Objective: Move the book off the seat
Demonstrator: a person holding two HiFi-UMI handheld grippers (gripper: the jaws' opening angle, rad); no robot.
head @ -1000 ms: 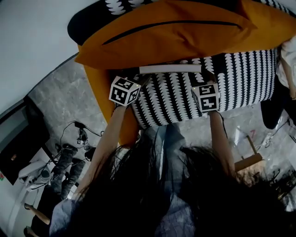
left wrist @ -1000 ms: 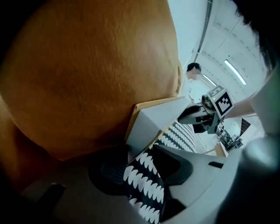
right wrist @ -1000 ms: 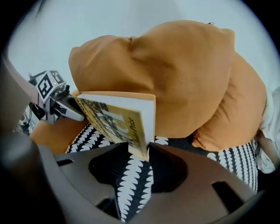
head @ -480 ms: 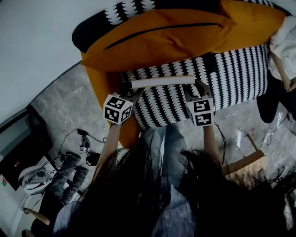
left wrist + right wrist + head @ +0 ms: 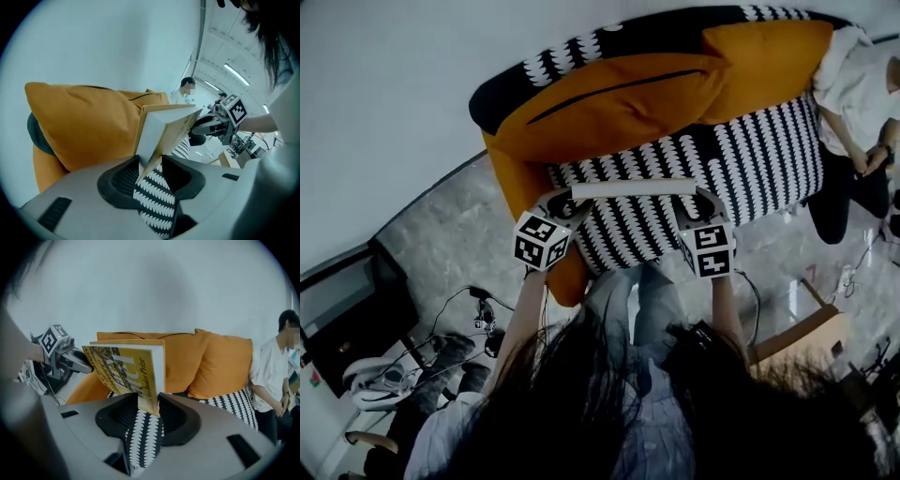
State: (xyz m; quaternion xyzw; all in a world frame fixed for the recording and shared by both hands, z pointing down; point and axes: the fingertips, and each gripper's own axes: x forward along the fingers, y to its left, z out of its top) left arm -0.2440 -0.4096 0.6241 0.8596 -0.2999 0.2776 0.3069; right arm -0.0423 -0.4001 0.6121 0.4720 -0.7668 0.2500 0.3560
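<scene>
Slim yellow book (image 5: pixel 633 188) up off sofa seat (image 5: pixel 759 155): light, bendy, slick cover, so left claw (image 5: pixel 151 169), jaws just tightened, pinches one corner, right claw (image 5: pixel 149 412) clenches opposite corner.

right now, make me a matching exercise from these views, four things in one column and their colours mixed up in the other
Things:
1 book
2 back cushion
3 seat cover
4 person's shirt

Colours:
a white
b black with a white pattern
c yellow front with dark print
d orange

Pairs: 1-c, 2-d, 3-b, 4-a
</scene>
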